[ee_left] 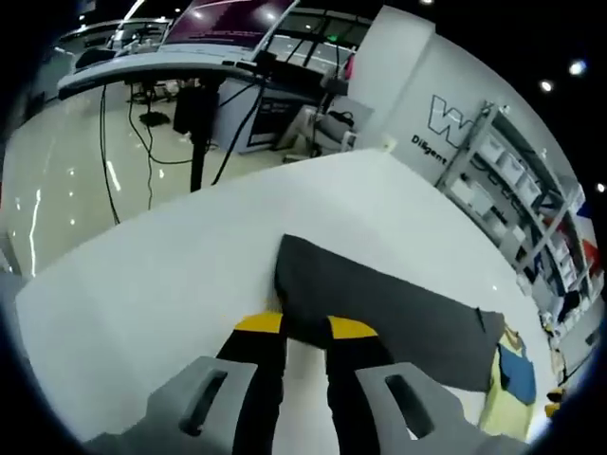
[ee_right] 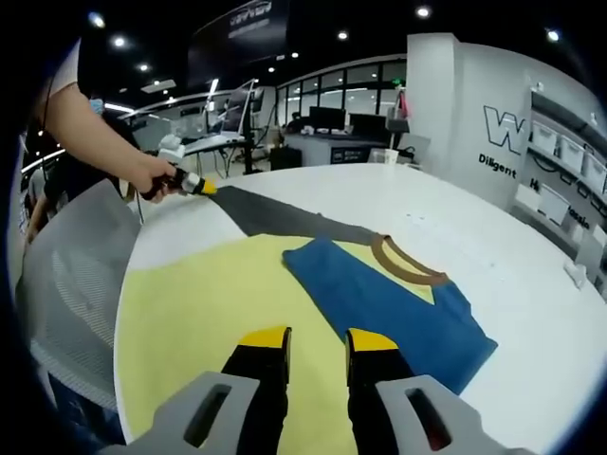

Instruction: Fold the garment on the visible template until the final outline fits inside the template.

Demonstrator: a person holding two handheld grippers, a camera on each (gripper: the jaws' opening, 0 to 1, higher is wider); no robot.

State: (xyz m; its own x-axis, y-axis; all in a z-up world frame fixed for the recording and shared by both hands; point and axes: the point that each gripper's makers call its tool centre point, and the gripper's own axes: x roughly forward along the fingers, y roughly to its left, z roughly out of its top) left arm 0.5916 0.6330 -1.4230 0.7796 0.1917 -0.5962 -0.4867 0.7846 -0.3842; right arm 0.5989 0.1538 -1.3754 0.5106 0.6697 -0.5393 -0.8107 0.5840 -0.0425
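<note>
Centrally, garment: a blue shirt (ee_right: 394,308) with a brown collar lies mid-frame in the right gripper view.
Template: yellow sheet (ee_right: 204,318) under the shirt, on the white table (ee_right: 512,275).
Right gripper (ee_right: 317,338): jaws parted, empty, hovering at the shirt's lower edge.
Left gripper (ee_left: 305,326): jaws parted at the near edge of a grey sleeve (ee_left: 379,308); grip cannot be told.
</note>
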